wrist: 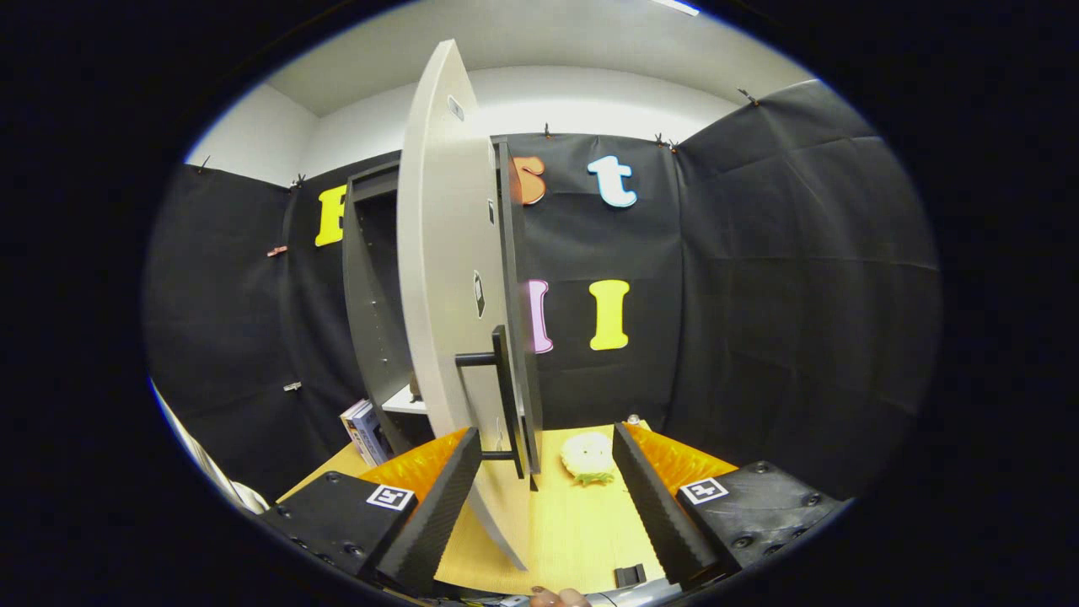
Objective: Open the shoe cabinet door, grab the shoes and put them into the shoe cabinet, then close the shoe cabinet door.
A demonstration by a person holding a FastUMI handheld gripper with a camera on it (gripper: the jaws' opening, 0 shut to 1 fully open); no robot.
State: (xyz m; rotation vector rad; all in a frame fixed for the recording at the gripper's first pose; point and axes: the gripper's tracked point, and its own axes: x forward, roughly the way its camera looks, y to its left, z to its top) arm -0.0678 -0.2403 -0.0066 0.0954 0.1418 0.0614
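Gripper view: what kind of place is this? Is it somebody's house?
Probably not a real home: it looks like a small test booth. Black cloth walls surround a wooden table holding a shoe cabinet whose door stands open. The open gripper has the door's lower edge between its fingers.

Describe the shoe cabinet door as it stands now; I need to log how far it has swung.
The shoe cabinet door is a tall, flat, light grey panel, seen almost edge-on, swung wide open from the dark cabinet. A dark bar handle stands off its face on two posts. Its lower edge sits between the open gripper fingers, close beside one finger; contact cannot be told.
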